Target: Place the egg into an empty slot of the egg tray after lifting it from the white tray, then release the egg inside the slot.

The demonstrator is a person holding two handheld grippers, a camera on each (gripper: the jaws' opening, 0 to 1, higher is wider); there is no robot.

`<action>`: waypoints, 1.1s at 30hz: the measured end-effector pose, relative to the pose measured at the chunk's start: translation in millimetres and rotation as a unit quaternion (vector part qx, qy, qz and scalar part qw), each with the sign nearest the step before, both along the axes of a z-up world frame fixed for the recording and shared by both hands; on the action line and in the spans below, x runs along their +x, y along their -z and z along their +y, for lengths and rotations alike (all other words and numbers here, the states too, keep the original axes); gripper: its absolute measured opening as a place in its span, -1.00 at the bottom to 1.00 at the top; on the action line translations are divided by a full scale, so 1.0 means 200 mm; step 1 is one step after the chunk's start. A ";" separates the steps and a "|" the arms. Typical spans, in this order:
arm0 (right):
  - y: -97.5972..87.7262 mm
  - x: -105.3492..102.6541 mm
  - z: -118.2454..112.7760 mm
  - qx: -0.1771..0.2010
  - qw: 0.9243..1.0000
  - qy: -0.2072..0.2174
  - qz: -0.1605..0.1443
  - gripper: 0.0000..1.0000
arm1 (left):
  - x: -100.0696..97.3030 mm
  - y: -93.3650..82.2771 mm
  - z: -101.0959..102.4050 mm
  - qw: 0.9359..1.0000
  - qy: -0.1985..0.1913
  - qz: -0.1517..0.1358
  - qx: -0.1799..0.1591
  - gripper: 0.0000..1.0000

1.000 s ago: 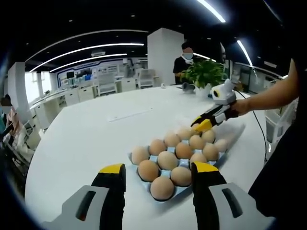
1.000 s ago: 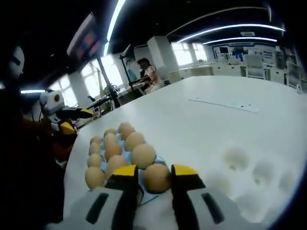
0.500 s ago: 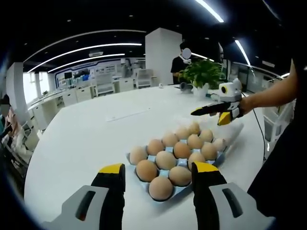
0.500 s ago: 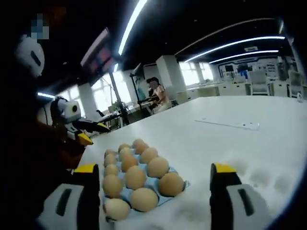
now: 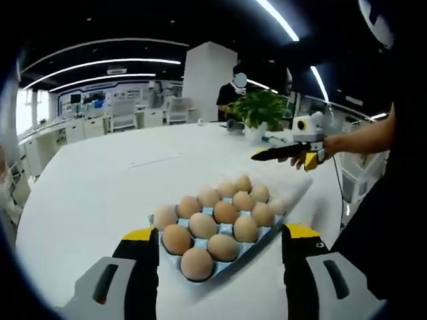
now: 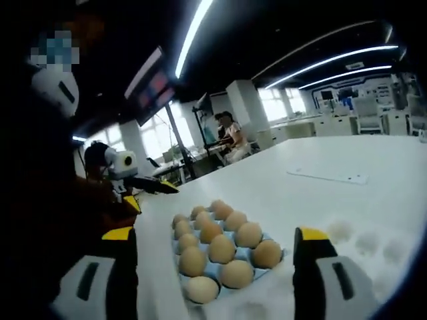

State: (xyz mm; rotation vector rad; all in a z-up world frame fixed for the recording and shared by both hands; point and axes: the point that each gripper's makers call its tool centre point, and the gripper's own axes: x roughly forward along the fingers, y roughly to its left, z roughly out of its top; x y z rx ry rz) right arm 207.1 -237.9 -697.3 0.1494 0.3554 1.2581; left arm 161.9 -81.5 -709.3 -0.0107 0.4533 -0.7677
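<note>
A blue egg tray point(image 5: 175, 259) holding several brown eggs point(image 5: 201, 225) lies on the white table, just beyond my left gripper point(image 5: 220, 235), whose jaws stand open and empty on either side of its near end. Past the tray's far end is the translucent white tray point(image 5: 297, 190). Above it a hand holds my right gripper point(image 5: 283, 160). In the right gripper view, my right gripper point(image 6: 215, 235) is open and empty, raised above the egg tray point(image 6: 215, 272). The dimpled white tray point(image 6: 360, 243) lies to the right, and the left gripper point(image 6: 148, 195) shows at the left.
A potted plant point(image 5: 257, 110) and a standing person point(image 5: 230, 93) are at the table's far edge. A thin white strip point(image 5: 155, 161) lies on the table beyond the trays. People sit at a desk point(image 6: 230, 137) in the background. A dark sleeve point(image 5: 387, 220) borders the right side.
My right gripper was shut on an egg at the egg tray's corner; it has opened, left the egg in the slot and lifted away. My left gripper's jaws stand slightly wider.
</note>
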 end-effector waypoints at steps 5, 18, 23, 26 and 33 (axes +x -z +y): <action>-0.03 -0.17 0.03 -0.025 0.999 -0.041 -0.010 1.00 | -0.06 -0.06 -0.04 0.999 0.044 -0.017 -0.023 0.61; -0.25 -0.55 0.10 -0.045 0.996 -0.052 -0.064 0.99 | -0.24 -0.25 -0.06 0.984 0.146 -0.101 -0.025 0.80; -0.26 -0.62 0.07 -0.043 0.994 -0.061 -0.085 0.98 | -0.32 -0.32 -0.11 0.981 0.151 -0.124 -0.010 0.78; -0.27 -0.65 0.03 -0.039 0.991 -0.078 -0.097 0.98 | -0.35 -0.36 -0.16 0.979 0.143 -0.143 -0.005 0.77; -0.30 -0.68 -0.09 -0.032 0.985 -0.114 -0.123 0.98 | -0.41 -0.40 -0.31 0.975 0.140 -0.171 0.020 0.74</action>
